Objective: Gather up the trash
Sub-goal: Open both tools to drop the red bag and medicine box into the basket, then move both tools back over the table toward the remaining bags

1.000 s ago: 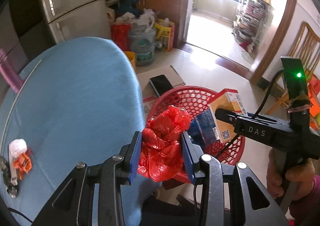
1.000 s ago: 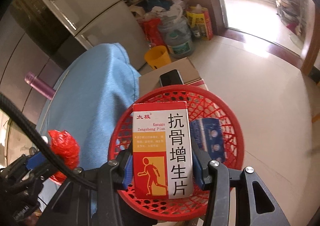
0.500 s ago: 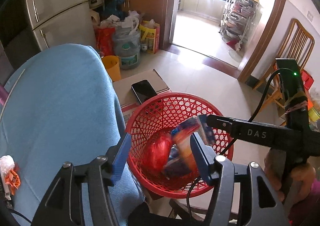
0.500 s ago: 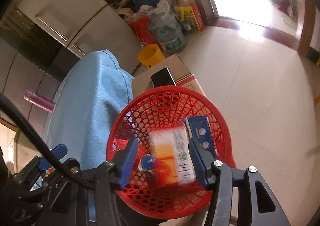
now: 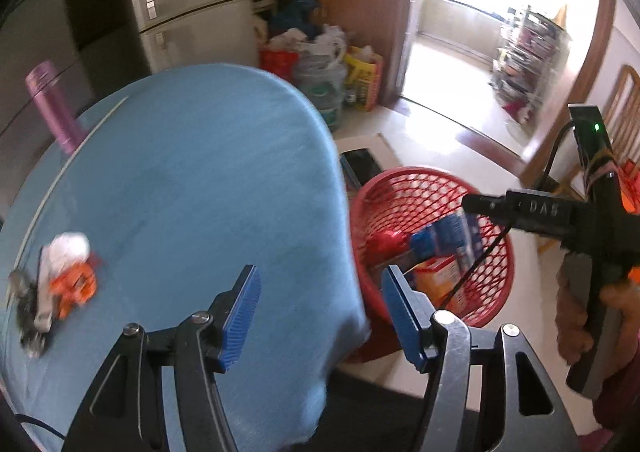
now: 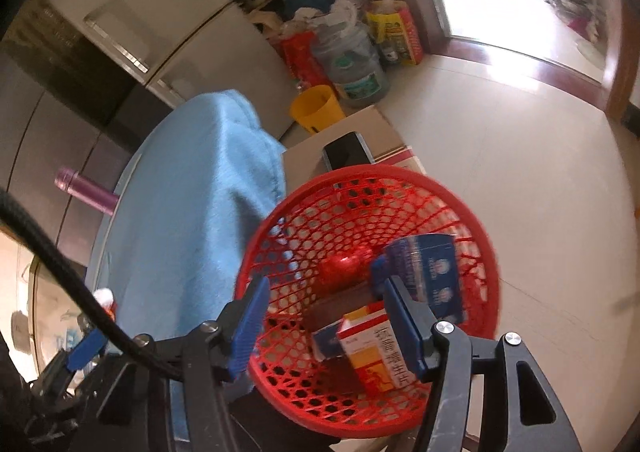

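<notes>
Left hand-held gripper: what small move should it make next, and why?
Probably swing the left hand-held gripper over the blue-covered table toward the white-and-orange scrap near its edge. Its jaws stand open with nothing between them, the red bag and boxes already lie in the red basket, and that scrap looks like the remaining trash.

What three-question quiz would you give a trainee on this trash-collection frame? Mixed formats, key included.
1. True or false: the left gripper holds the red bag.
2. Which lies in the red basket? A) phone B) red and white medicine box C) purple bottle
3. Fill in: the trash not yet collected lies on the blue ____.

Key:
1. False. Its jaws stand apart with nothing between them; the bag lies in the basket.
2. B. The medicine box lies inside, next to a blue box. The phone rests on a cardboard box behind the basket, and the purple bottle stands at the table's far edge.
3. Tablecloth.
</notes>
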Motion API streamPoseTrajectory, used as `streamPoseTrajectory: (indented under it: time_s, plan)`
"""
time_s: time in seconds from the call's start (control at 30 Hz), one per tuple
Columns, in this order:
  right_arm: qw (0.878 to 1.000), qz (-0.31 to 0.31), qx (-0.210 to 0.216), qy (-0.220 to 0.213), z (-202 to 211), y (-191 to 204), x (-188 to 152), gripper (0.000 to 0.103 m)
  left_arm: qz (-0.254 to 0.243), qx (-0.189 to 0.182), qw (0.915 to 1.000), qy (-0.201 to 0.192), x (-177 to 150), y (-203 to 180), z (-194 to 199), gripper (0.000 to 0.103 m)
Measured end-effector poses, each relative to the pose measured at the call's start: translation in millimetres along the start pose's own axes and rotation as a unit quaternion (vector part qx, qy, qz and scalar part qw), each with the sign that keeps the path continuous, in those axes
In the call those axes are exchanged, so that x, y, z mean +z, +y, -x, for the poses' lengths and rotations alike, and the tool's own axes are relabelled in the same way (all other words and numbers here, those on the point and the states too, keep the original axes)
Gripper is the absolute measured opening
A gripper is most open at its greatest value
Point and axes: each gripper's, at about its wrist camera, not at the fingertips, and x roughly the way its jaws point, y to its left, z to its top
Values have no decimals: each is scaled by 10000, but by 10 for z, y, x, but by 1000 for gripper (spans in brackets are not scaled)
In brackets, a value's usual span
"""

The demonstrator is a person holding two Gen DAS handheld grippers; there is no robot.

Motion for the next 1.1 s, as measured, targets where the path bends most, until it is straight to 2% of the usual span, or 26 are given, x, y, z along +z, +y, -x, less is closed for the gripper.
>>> streamPoseTrajectory:
  time_s: [0.3, 0.5, 0.67, 0.87, 1.03, 1.1]
  plan:
    - [9962, 818, 203, 210, -132, 759, -187, 63, 725, 611, 9952, -253, -478, 589, 389, 65]
    - [9862, 1547, 508, 302, -157, 1373, -398, 63, 1369, 911, 9856, -391, -790, 1084, 619, 67]
    - [9736, 2095, 828, 355, -166, 1883, -559, 63, 1879, 1205, 9740, -388, -1129, 1498, 770, 67]
    - [9578, 2535, 1186, 662, -295, 2404, -748, 63, 2550, 1473, 9548, -404, -1496, 2016, 935, 67]
    - [9503, 2707, 1247, 902, -470, 2760, -848, 63, 2980, 1671, 9388, -445, -1732, 2387, 1075, 67]
    - [9459, 2850, 1237, 939, -541, 2933, -866, 63, 3097, 1686, 9347, -439, -1776, 2505, 1109, 67]
